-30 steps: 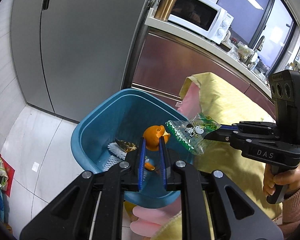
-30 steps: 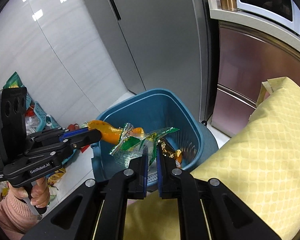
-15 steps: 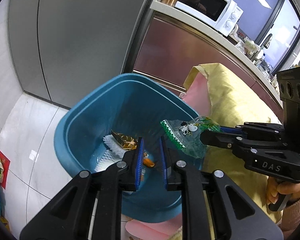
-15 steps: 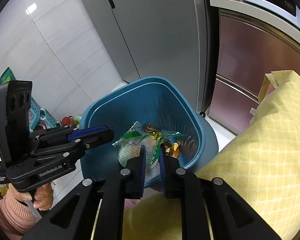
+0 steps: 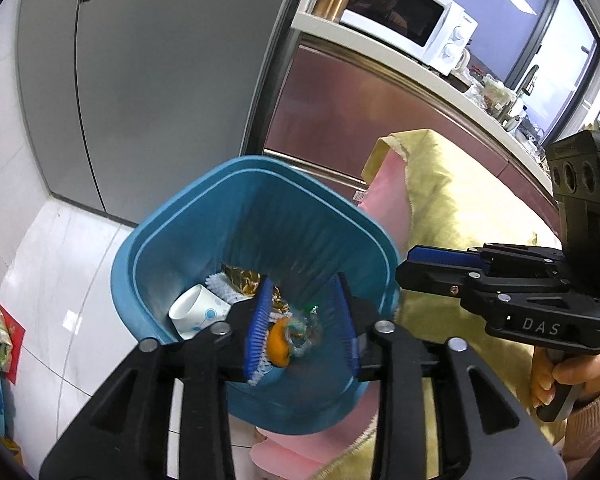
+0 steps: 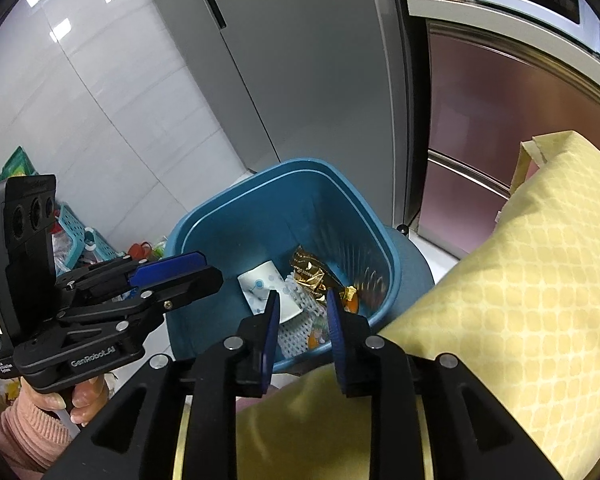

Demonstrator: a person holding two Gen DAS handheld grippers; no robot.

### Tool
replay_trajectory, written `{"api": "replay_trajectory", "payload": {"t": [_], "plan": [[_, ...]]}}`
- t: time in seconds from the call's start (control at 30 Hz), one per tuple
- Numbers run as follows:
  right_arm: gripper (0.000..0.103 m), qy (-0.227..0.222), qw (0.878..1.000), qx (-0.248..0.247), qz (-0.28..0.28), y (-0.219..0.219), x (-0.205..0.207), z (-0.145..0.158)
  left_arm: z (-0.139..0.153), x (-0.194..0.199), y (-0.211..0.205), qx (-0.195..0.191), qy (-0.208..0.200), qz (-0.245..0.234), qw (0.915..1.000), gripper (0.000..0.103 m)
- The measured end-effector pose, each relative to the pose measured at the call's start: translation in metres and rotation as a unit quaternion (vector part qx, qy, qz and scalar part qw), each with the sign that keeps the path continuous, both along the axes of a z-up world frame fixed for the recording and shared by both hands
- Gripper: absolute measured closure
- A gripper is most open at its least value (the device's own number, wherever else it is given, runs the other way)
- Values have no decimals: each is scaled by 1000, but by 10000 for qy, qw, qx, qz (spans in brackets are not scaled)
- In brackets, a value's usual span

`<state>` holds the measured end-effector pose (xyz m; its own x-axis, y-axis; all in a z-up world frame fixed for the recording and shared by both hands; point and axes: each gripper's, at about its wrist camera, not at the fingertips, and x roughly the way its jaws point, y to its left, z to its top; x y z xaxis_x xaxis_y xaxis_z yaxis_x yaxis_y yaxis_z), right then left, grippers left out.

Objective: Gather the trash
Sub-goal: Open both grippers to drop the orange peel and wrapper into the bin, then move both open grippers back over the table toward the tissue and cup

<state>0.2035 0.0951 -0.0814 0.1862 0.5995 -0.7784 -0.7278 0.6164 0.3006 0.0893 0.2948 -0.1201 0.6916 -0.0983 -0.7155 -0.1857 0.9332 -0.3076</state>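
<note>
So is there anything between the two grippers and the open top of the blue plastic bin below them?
Nothing visible. The left gripper and right gripper hang over the blue plastic bin with jaws opening and nothing between them; orange peel and the clear green wrapper already lie inside.

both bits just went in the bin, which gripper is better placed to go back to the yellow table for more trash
Right, probably. The right gripper hangs at the blue bin's rim, directly over the yellow tablecloth. The left gripper hovers over the bin's middle, farther from it. Both are empty, jaws opening.
</note>
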Motion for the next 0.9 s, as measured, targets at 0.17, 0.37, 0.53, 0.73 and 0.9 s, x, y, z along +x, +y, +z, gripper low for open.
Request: {"api": "replay_trajectory", "payload": {"t": [0.17,0.37,0.53,0.73,0.9], "plan": [[74,-37,9995,321,-55,-25,-10,12,17,-7,-15,162,-217,-136,9995,55],[69,-269,9969,632,-395,-76,-23,34,36,-11,-47,214,-498,-578,9969,44],[65,-397,9916,780,-951,-141,-35,44,47,-5,-94,170,-680,-1192,9904,42],[65,-485,9800,815,-1750,-217,-47,44,47,3,-159,54,-733,-1941,9782,42],[65,-576,9654,833,-2403,-276,-66,39,47,10,-228,8,-700,-2668,9612,42]]}}
